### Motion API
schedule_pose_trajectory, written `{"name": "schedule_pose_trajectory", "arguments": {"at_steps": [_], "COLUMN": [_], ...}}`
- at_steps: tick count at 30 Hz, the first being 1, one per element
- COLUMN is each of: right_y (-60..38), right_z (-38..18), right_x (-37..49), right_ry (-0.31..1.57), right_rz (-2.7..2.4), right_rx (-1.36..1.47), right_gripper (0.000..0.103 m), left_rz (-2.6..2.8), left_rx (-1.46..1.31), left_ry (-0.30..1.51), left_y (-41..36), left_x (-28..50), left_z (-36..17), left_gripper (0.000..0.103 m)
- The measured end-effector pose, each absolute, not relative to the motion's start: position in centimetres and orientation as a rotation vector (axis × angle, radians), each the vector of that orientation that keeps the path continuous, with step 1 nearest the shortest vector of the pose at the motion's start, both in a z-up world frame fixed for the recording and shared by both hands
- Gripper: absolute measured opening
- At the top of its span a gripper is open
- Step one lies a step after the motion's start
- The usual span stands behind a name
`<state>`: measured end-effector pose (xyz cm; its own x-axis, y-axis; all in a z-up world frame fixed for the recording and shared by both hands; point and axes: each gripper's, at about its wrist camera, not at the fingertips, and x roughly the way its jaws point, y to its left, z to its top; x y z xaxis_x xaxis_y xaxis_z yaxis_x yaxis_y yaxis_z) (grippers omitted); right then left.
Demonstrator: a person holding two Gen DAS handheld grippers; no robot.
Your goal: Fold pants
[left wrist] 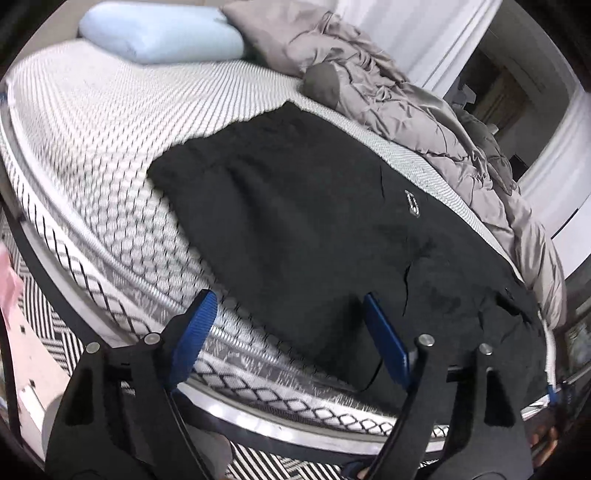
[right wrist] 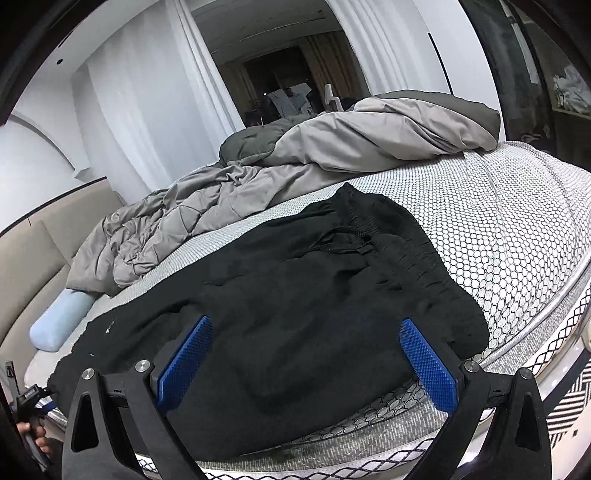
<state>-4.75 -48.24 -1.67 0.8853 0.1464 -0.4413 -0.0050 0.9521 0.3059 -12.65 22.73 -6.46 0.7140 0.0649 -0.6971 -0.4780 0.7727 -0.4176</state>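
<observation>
One pair of black, soft-knit pants (left wrist: 295,229) lies spread along the near edge of a bare mattress with a white-and-black honeycomb cover (left wrist: 92,155), its cloth mostly flat but rumpled at one end. In the right wrist view the gathered elastic waistband (right wrist: 373,225) sits bunched at the far end of the pants (right wrist: 280,302), and part of the fabric drapes over the mattress (right wrist: 517,240) side. A small white logo patch (left wrist: 412,204) shows on the cloth.

The left gripper (left wrist: 291,332) has its two blue-padded fingers spread wide with nothing between them, poised over the pants' edge. The right gripper (right wrist: 306,358) is likewise wide open and empty, just above the black cloth.

One crumpled grey quilted comforter (right wrist: 229,199) is heaped along the far side of the bed, and one light-blue bolster pillow (left wrist: 159,33) lies at the head.
</observation>
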Motion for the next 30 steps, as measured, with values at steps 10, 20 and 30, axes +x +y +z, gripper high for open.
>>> {"name": "schedule_pose_trajectory", "arguments": {"at_steps": [10,20,30], "right_y": [-47.6,-46.4,-47.4], "right_z": [-1.9,-2.0,-2.2], "right_x": [-4.0,-4.1,-4.4], "right_ry": [0.51,0.525,0.545], "right_rz": [0.059,0.001,-0.023], "right_rx": [0.279,0.156,0.134], "right_gripper": [0.103,0.103,0.103], "left_rz": [0.33,0.405,0.432], "left_rx": [-0.553,-0.618,-0.572], "left_ry": [0.66,0.638,0.618], "left_y": [22.5,25.4,24.7], "left_x": [-9.0,-6.2,-5.8], "left_z": [-4.2,-4.4,-3.0], "left_gripper": [0.058,0.001,0.001]}}
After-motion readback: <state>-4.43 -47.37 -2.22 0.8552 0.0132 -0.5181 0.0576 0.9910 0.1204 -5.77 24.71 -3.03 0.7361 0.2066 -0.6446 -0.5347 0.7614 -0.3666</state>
